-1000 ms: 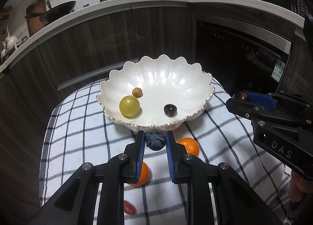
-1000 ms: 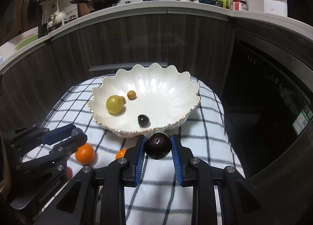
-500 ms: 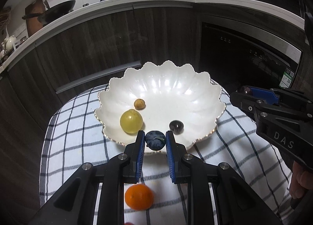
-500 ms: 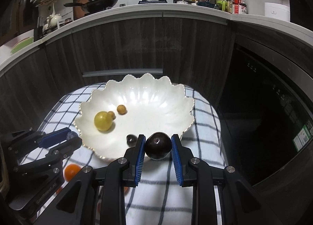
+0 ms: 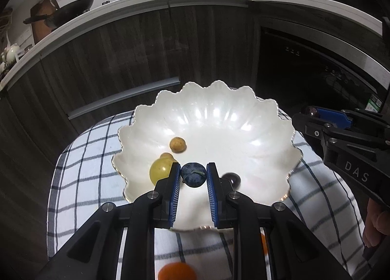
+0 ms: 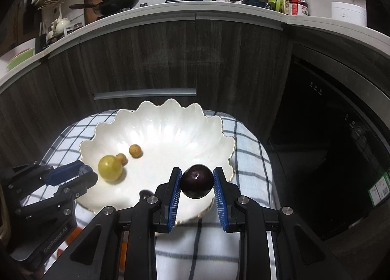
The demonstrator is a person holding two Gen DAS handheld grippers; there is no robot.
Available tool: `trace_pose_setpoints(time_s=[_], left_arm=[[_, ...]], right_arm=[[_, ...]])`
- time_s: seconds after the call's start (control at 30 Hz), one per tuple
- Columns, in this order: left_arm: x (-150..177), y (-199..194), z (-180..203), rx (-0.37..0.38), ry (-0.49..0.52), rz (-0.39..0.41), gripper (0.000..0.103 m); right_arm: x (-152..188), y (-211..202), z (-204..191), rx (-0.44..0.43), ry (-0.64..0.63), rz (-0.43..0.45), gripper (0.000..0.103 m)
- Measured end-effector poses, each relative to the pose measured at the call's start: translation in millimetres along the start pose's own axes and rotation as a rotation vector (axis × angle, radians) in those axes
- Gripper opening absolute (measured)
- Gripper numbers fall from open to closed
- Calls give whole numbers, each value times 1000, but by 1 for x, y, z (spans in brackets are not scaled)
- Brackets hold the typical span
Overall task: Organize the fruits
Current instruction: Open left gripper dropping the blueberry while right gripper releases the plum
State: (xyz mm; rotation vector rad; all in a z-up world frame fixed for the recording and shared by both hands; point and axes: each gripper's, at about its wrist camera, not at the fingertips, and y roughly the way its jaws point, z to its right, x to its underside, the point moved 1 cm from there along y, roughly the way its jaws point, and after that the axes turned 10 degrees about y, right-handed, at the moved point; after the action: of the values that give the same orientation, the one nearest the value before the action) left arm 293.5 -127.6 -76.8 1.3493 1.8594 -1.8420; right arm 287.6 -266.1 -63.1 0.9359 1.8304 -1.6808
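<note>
A white scalloped bowl [image 5: 219, 119] [image 6: 170, 129] stands on a checked cloth. My left gripper [image 5: 193, 175] is shut on a small blue-black plum [image 5: 193, 174] over the bowl's near side. My right gripper [image 6: 197, 183] is shut on a larger dark purple plum [image 6: 196, 184] above the bowl's near right rim. Inside the bowl lie a yellow-green round fruit [image 5: 159, 170] [image 6: 110, 167], two small tan fruits [image 5: 178, 144] [image 6: 135, 150] and a small dark fruit [image 5: 232, 179] [image 6: 144, 193]. Each gripper shows at the edge of the other's view: the right gripper [image 5: 314, 113] and the left gripper [image 6: 84, 171].
The checked cloth [image 5: 82, 172] covers a small round table. Orange fruits [image 5: 176, 271] lie on it near me, partly hidden by the fingers. Dark cabinets [image 6: 146, 60] and a counter with a wok and bottles stand behind. A dark appliance front [image 6: 329, 133] is at the right.
Both grippers have moved forward with their plums, from in front of the bowl to over its near part. The oranges have slid toward the bottom of the views.
</note>
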Motion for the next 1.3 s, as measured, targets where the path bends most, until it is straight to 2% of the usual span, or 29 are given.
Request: trace_pose_setpoints(time_s=[0.37,0.9,0.97,1.0,1.07,1.13,1.2,1.3], left_arm=[[-4,33,-10,26,-31,-57,22],[-5,59,-11,54,-44,-111,23],[-5,58,-11,57,-51,-111,30],[-4,57,-11,53,-54,-106,39],[-4,54,-11,43,-52,-95,44],[-5,53,-12,39,-48,-96,50],[-5,51,-14,32,-54,-90,58],[-5,47,-17,25,-63,-83,66]], right_arm=[[-17,36,1,3,-8,-36,28],[-27,68,-1,15,-32,-80,28],[-28,70,-1,17,-36,-85,28],[-28,69,0,14,-33,-87,28],[-29,69,1,14,-32,-81,29],[-29,69,0,21,-37,-78,32],[-29,68,0,31,-35,-72,50],[-30,64,3,40,-14,-52,67]])
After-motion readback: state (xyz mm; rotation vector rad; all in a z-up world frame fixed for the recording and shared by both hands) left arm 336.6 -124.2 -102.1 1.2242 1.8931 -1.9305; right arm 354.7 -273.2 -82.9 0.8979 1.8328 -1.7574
